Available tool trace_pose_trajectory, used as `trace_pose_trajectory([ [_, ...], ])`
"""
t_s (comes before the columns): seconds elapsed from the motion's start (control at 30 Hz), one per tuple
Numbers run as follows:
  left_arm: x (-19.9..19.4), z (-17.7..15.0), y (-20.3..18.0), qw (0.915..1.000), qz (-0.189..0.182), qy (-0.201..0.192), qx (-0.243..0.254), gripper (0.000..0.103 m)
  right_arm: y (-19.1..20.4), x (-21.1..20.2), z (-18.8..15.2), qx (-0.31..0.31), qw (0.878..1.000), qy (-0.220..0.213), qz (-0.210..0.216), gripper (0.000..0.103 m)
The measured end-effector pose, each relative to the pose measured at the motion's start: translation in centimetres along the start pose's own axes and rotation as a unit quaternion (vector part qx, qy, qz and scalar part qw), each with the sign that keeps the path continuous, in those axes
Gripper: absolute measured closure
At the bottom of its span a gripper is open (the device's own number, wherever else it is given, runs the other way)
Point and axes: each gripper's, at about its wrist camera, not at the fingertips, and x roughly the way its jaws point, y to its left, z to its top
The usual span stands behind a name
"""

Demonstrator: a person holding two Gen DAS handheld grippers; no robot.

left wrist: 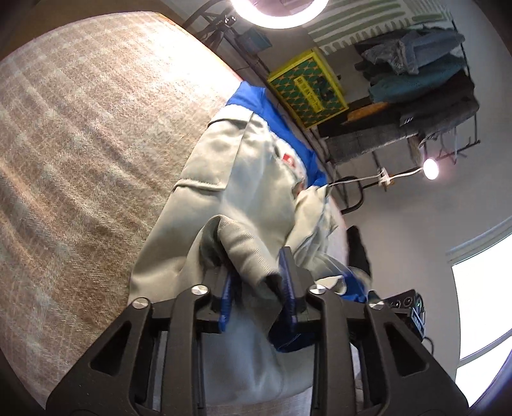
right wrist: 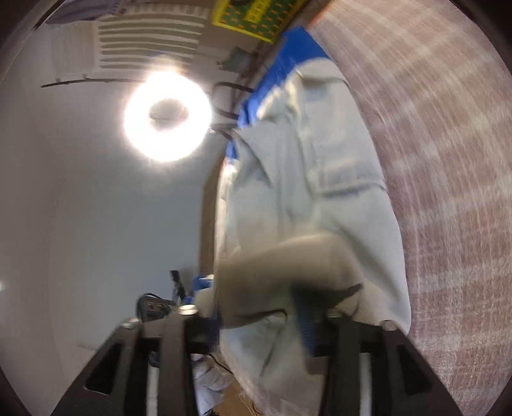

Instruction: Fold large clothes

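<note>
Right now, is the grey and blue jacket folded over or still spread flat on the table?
Partly folded. The jacket lies on the checked cloth with its near edge doubled over towards the collar end, a fold of it between the left gripper pads.

No wording is showing clearly enough to be read in either view. A yellow box (left wrist: 307, 91) with a teal dot pattern is carrying a strip of dark print along its face in the left wrist view, but the letters are coming through too small to make out; in the right wrist view the same box (right wrist: 256, 17) is showing only blurred marks. A small red-and-white patch (left wrist: 288, 162) on the grey-and-blue garment (left wrist: 224, 198) is appearing to bear a logo, also illegible.
</note>
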Motion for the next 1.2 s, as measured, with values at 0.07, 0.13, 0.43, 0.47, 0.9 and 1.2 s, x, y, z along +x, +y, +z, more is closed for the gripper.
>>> trace_pose_trajectory([
  [0.07,-0.6,0.3,-0.1,0.9999,-0.006,-0.015,-0.003,0.058,0.7,-1.1,0.4,-0.016,1.0,-0.024,0.006,0.037],
  [0.13,-2.1,0.8,-0.3,0.9986,-0.007,-0.053,-0.005,0.05,0.9,-2.3,0.7,-0.02,0.999,-0.039,0.018,0.036],
  [0.43,-2.4,-0.7,-3.6,0.9844,0.053,-0.021,0.166,0.051,2.9,-4.0,-1.0,-0.169,0.973,-0.031,-0.152,0.057],
  [0.47,-1.9,-1.3,-4.3,0.9797,0.062,-0.014,0.19,0.055,3.1,-3.5,-1.7,-0.193,0.965,-0.028,-0.174,0.059],
  [0.9,7.1,-1.2,-4.4,0.9436,0.197,0.015,0.266,0.056,4.5,3.1,-4.6,-0.341,0.882,0.005,-0.326,0.081],
  [1.2,3.0,-1.7,-7.1,0.9535,0.143,0.009,0.265,0.058,3.0,-6.9,-2.9,-0.238,0.962,-0.017,-0.135,0.046],
])
